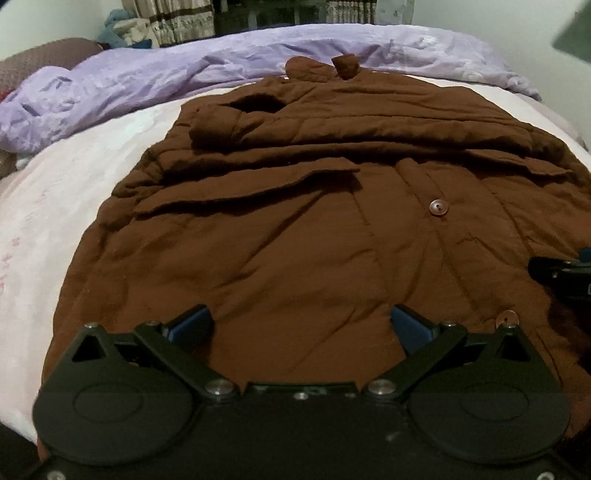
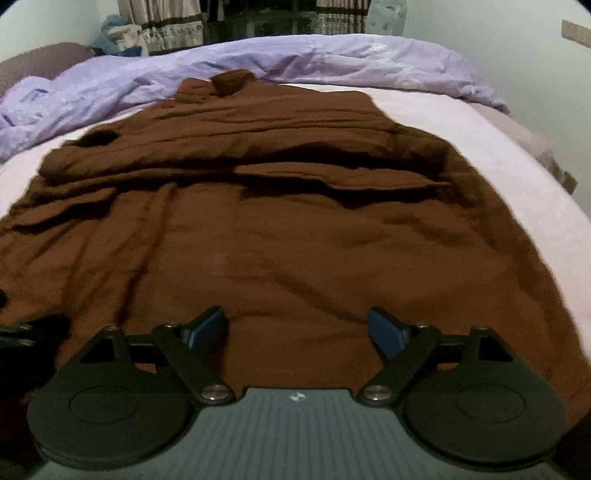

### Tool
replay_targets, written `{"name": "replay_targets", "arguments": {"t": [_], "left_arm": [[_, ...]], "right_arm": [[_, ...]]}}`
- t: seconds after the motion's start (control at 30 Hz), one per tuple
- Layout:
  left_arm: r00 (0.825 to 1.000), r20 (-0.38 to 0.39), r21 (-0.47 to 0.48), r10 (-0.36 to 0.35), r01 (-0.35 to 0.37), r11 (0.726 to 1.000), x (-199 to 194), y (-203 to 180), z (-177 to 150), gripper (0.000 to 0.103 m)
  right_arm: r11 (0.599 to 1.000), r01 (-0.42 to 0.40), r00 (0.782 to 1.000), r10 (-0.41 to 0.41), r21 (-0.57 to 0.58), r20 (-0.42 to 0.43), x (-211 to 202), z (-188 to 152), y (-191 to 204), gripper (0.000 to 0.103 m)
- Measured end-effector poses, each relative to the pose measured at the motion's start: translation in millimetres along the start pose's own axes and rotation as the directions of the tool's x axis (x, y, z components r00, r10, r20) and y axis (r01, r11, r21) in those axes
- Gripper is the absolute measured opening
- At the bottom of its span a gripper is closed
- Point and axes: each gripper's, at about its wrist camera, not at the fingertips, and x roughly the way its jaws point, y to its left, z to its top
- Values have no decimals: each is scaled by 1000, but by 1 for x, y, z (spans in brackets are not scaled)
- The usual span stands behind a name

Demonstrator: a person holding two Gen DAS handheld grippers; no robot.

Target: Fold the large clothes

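A large brown quilted coat [image 1: 295,229] lies flat on the bed, collar at the far end, both sleeves folded across its chest. A button [image 1: 438,207] shows on its front. It also fills the right wrist view [image 2: 280,236]. My left gripper [image 1: 301,326] is open and empty just above the coat's near hem, left of centre. My right gripper [image 2: 297,328] is open and empty above the hem further right. The right gripper's tip shows at the right edge of the left wrist view [image 1: 561,275].
The coat rests on a pale pink bed sheet [image 1: 74,192]. A crumpled lilac duvet [image 1: 147,77] lies along the far side of the bed. Curtains [image 1: 173,18] and a white wall stand behind.
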Motion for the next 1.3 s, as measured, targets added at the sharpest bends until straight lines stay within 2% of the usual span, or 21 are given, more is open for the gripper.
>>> {"name": "replay_targets", "arguments": {"t": [0.13,0.2,0.27,0.33,0.43,0.53,0.6,0.67,0.73,0.8,0.87,0.93,1.07,1.23,1.3], "left_arm": [[1000,-1,10,-19,19,1000,-4,8,1,103],[1000,-4,6,7,-6,1000,-6,12,1,103],[1000,-8,-10,-5,5,1000,-9,19,2,103],[1000,-3,-25,9,-9,1000,-13,27,2,103],[995,0,-22,102,-102,995,-17,39,3,103],[976,-14,-33,216,-216,976,-16,60,1,103],[970,-41,-49,241,-243,969,-12,78,-3,103],[975,-43,-111,216,-220,969,-16,94,-7,103],[976,-33,-153,217,-219,964,-24,100,-8,103],[977,-14,-147,214,-214,966,-32,94,-7,103],[978,-40,-123,206,-209,970,-31,79,-2,103],[984,-33,-112,174,-177,978,-33,66,2,103],[993,-24,-71,117,-118,990,-29,33,8,103],[999,-28,-10,44,-44,999,-21,-7,9,103],[998,-38,32,46,-45,998,-9,-19,8,103]], "right_arm": [[999,17,1000,-17,52,-3,1,-2,-29,103],[996,59,998,-59,61,-2,-1,-4,-41,103],[991,109,994,-109,72,-4,-2,-6,-56,103],[991,93,996,-93,94,-4,-3,-7,-69,103],[987,114,993,-116,113,15,-7,-7,-81,103],[956,262,964,-267,131,15,-6,-8,-91,103],[948,277,960,-281,157,3,-7,-9,-101,103],[956,239,971,-238,168,-26,-9,-8,-107,103],[959,237,971,-236,157,-29,-16,-6,-100,103],[963,237,971,-237,127,-12,-23,-5,-86,103],[972,214,977,-215,94,1,-28,-2,-70,103],[979,194,980,-196,62,23,-31,0,-50,103],[999,54,997,-54,8,53,-38,6,-18,103],[993,-93,993,98,-74,67,-36,8,25,103],[987,-130,989,136,-93,54,-25,8,37,103]]}}
